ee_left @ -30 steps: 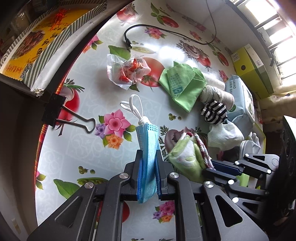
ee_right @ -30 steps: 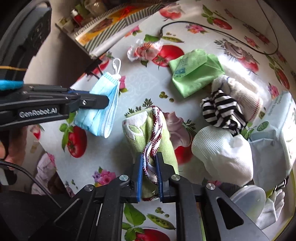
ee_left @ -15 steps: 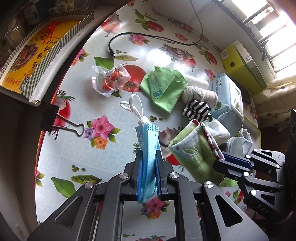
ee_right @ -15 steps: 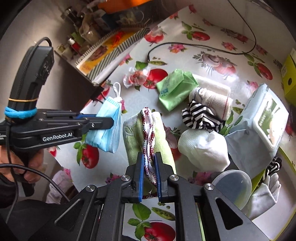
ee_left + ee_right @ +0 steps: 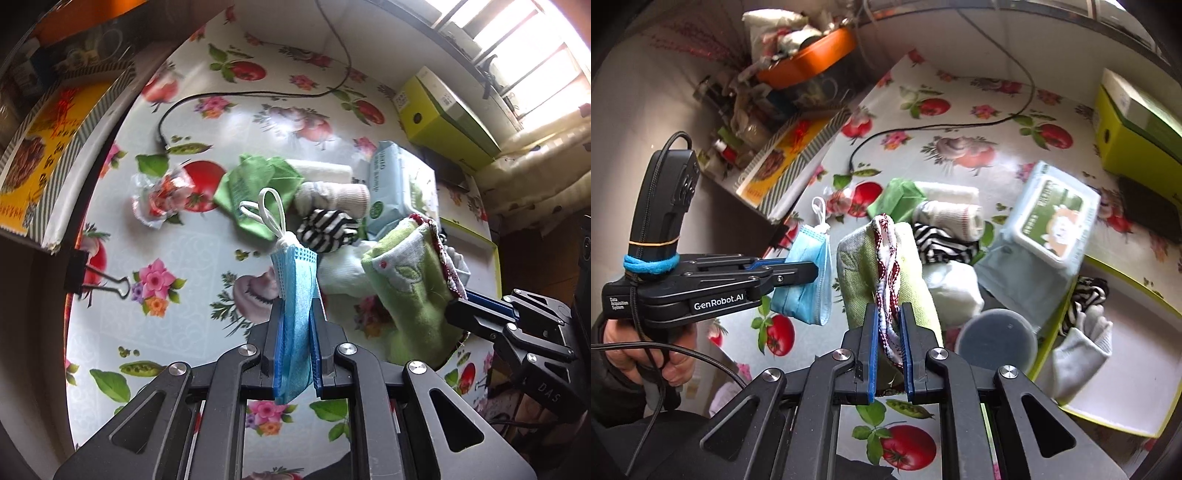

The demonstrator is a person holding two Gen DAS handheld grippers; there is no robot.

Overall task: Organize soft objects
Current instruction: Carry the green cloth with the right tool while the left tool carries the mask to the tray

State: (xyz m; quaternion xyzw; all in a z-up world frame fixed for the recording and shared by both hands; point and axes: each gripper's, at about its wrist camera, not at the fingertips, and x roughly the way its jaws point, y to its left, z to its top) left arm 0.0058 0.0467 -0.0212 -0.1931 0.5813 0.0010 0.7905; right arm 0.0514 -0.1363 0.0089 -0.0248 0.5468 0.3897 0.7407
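Between left hand-held gripper [image 5: 297, 325] pads: blue mask [image 5: 295, 291], clamped; right hand-held gripper [image 5: 888, 332] pinches green towel [image 5: 886, 266]

Table by barred window, daylit.
Covered with floral-and-tomato oilcloth [image 5: 207, 280]; lit by bright window [image 5: 517, 55] at upper right; flanked by cluttered shelf [image 5: 783, 96] beyond left edge, against pale wall [image 5: 646, 74].

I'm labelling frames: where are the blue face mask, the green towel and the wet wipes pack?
blue face mask [image 5: 295, 295], left wrist view, pleated body.
green towel [image 5: 912, 273], right wrist view, right side panel.
wet wipes pack [image 5: 1052, 218], right wrist view, lid label.
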